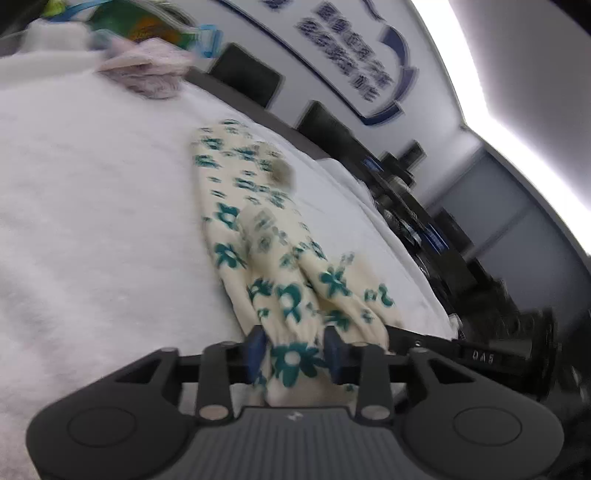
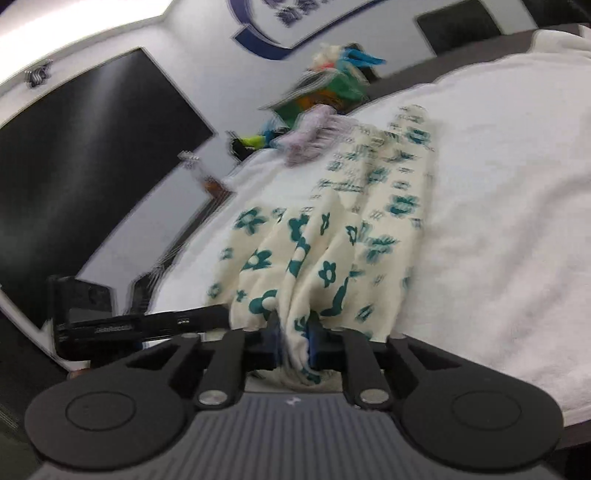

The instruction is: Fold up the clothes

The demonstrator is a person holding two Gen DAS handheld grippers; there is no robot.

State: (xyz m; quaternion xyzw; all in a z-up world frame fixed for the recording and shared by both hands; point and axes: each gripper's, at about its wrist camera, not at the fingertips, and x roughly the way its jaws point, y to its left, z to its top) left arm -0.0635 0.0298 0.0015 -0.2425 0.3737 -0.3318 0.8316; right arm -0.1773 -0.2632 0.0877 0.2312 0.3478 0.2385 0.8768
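Left wrist view showed the left gripper [image 1: 295, 354] with its blue-padded jaws closed on a bunched edge of the cream garment [image 1: 255, 236], which was printed with teal flowers. From the pinch the garment ran away across the white towel-covered table [image 1: 92, 206] toward the far side, lying in long folds. At the far left end of the table sat a small pale pink cloth [image 1: 147, 70], and behind it a blue-handled basket [image 1: 147, 26] held what looked like green and orange cloth (too blurred to tell exactly what). The right gripper [image 2: 293, 343] had its jaws pressed tight on another gathered part of the same cream garment [image 2: 332, 240], the cloth squeezed thin between the blue pads and spilling out on the near side. In that view the garment fanned out from the grip and stretched to the far side of the table [image 2: 498, 221], where the pink cloth [image 2: 314, 136] touched its far end. The basket [image 2: 332, 81] stood just beyond that, with bright fabric heaped in it. A large dark screen [image 2: 85, 173] hung on the wall to the left.
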